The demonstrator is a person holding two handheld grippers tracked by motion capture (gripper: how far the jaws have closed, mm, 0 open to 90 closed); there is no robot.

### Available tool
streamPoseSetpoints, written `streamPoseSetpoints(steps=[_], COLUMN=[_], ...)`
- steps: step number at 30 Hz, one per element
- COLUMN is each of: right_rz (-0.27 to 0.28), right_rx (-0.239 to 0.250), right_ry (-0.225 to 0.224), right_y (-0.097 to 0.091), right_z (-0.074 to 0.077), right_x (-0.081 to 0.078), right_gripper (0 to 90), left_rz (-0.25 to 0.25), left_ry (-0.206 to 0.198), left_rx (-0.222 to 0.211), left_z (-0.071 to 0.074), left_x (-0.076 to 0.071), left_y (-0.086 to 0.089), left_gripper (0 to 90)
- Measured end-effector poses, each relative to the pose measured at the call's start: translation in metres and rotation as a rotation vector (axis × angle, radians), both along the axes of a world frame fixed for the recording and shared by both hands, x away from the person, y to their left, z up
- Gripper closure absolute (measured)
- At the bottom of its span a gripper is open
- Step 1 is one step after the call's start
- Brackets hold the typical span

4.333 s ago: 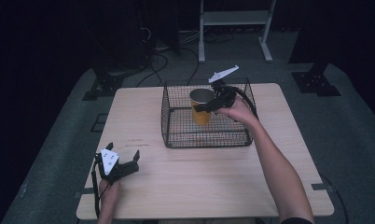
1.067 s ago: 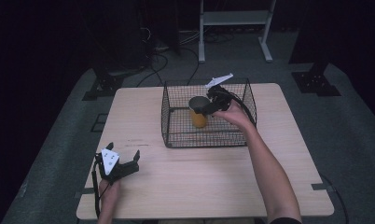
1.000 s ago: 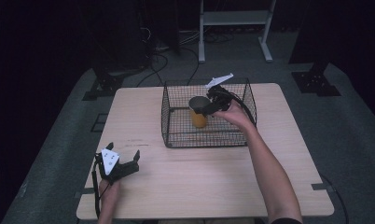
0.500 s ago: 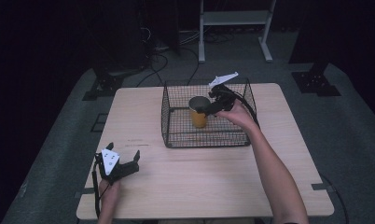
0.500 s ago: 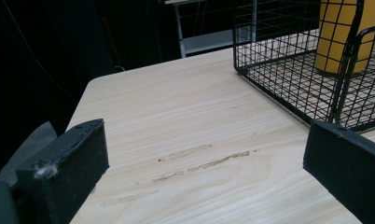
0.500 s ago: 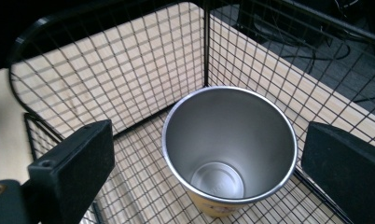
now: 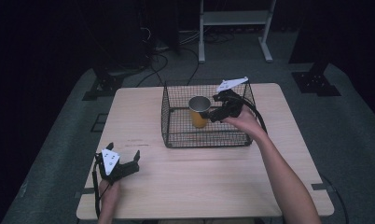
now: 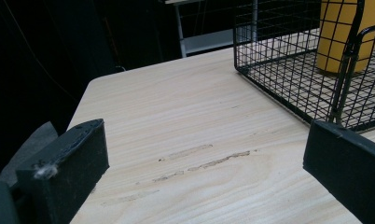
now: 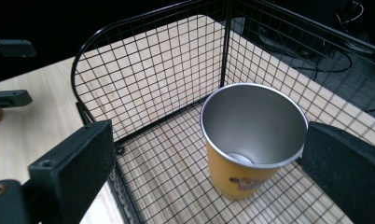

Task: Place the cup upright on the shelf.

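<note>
Standing upright inside the black wire-mesh basket (image 7: 206, 135), toward its left half: the yellow metal cup with a silver inside (image 7: 199, 111). Set on the far middle of the pale wooden table (image 7: 213, 182). Just right of the cup, over the basket's right side: the right black two-jaw gripper (image 7: 221, 110), jaws spread. Well apart, at the table's near left corner: the left black two-jaw gripper (image 7: 123, 160), jaws spread.

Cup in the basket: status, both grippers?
Right gripper open beside the cup. Cup upright on the basket floor, empty. Left gripper open, idle on the table.
</note>
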State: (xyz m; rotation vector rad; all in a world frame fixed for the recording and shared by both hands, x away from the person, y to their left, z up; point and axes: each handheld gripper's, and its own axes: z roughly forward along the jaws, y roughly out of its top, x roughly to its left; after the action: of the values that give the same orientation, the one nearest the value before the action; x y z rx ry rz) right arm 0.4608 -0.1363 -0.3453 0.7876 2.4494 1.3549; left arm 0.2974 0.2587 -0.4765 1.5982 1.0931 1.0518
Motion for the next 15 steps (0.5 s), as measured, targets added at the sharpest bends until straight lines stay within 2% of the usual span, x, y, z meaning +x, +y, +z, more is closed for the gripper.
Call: streamPoseSetpoints(steps=[2, 6, 8, 15], right_rz=[-0.004, 0.005, 0.004, 0.020], right_rx=[0.021, 0.031, 0.017, 0.022], right_ry=[0.011, 0.005, 0.007, 0.008], right_y=[-0.005, -0.012, -0.014, -0.022], right_z=[0.000, -0.002, -0.003, -0.007], right_x=[-0.004, -0.017, -0.021, -0.038], right_gripper=[2.2, 2.2, 2.2, 2.2], left_rz=[0.001, 0.001, 0.002, 0.003], left_ry=[-0.001, -0.002, -0.001, -0.002], left_rx=[-0.001, -0.002, -0.001, 0.006], left_z=[0.000, 0.000, 0.000, 0.000], left_x=[0.000, 0.000, 0.000, 0.000], left_y=[0.000, 0.000, 0.000, 0.000], left_gripper=[0.0, 0.0, 0.0, 0.0])
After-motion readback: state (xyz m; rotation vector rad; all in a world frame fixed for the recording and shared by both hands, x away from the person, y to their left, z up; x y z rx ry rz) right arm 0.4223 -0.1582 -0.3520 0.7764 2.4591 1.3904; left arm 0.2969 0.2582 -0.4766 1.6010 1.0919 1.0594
